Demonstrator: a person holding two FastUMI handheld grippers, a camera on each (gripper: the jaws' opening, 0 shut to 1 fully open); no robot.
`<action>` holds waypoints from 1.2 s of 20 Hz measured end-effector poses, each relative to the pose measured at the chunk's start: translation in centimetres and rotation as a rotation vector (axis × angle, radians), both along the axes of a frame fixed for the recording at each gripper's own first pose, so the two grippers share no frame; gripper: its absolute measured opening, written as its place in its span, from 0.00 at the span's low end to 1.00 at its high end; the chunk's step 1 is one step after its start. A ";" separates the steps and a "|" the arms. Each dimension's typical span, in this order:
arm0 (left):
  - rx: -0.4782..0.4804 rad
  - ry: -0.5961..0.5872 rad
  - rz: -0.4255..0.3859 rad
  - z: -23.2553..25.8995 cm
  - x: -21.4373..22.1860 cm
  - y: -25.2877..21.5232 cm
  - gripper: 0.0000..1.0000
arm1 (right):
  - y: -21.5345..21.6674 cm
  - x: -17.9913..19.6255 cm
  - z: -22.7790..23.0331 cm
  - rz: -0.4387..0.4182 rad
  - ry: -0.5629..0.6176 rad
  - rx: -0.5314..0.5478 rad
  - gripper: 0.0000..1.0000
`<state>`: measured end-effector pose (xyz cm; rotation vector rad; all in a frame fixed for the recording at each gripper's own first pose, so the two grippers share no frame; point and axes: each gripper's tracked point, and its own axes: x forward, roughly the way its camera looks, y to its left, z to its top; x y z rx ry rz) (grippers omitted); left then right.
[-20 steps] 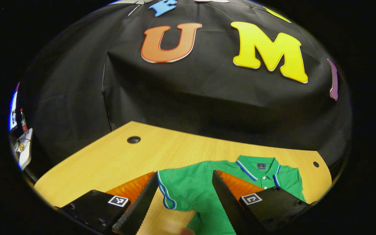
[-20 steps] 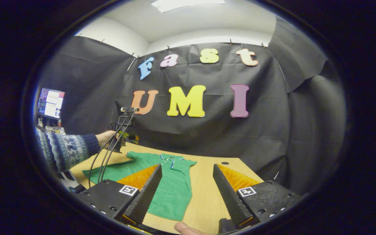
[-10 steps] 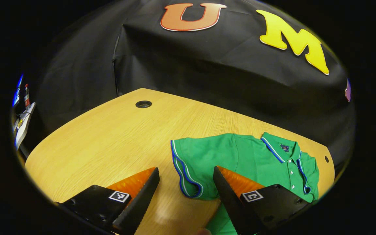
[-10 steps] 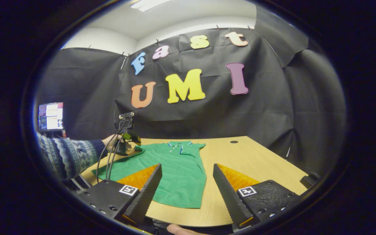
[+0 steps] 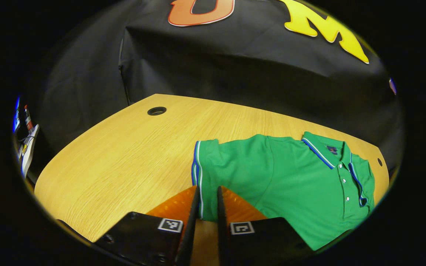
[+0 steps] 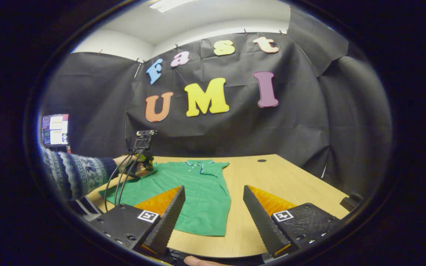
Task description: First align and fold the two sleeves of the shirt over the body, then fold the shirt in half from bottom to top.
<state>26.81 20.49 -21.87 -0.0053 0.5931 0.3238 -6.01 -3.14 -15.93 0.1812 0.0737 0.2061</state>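
Left gripper (image 5: 208, 192): I see its fingers drawn nearly together on the striped cuff of the left sleeve (image 5: 205, 166) of the green polo shirt (image 5: 290, 177), pinching the hem between them. Right gripper (image 6: 213, 192): fingers spread wide apart, held off above the near edge of the worktop (image 6: 272, 177), touching nothing. Shirt: lies flat, face up, long axis running from collar (image 6: 200, 162) at the far side to hem at the near side in the right gripper view. Worktop: pale wood grain, with a round cable hole (image 5: 156, 111). Surroundings: black cloth wall; a patterned knit sleeve (image 6: 72, 173); a lit monitor (image 6: 54, 129) at far left.
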 end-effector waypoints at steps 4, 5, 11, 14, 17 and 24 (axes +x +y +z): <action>0.081 -0.047 0.001 2.3 0.5 -0.1 0.10 | 0.4 -0.1 -0.4 0.008 0.003 -0.015 0.95; 0.099 -0.063 -0.012 3.0 0.8 -0.5 0.10 | 0.4 -0.1 -0.4 0.007 0.000 -0.018 0.96; 0.194 -0.063 -0.072 4.7 1.7 -3.3 0.10 | 0.5 -0.2 -0.6 0.008 -0.004 -0.022 0.96; 0.230 -0.059 -0.125 4.4 2.3 -5.7 0.10 | 0.5 -0.2 -0.7 0.005 -0.013 -0.027 0.96; 0.312 -0.043 -0.183 4.1 2.6 -8.0 0.10 | 0.5 -0.1 -1.0 0.005 -0.006 -0.031 0.96; 0.262 -0.066 -0.332 4.3 3.1 -15.7 0.62 | 0.5 0.0 -1.8 0.006 0.012 -0.036 0.96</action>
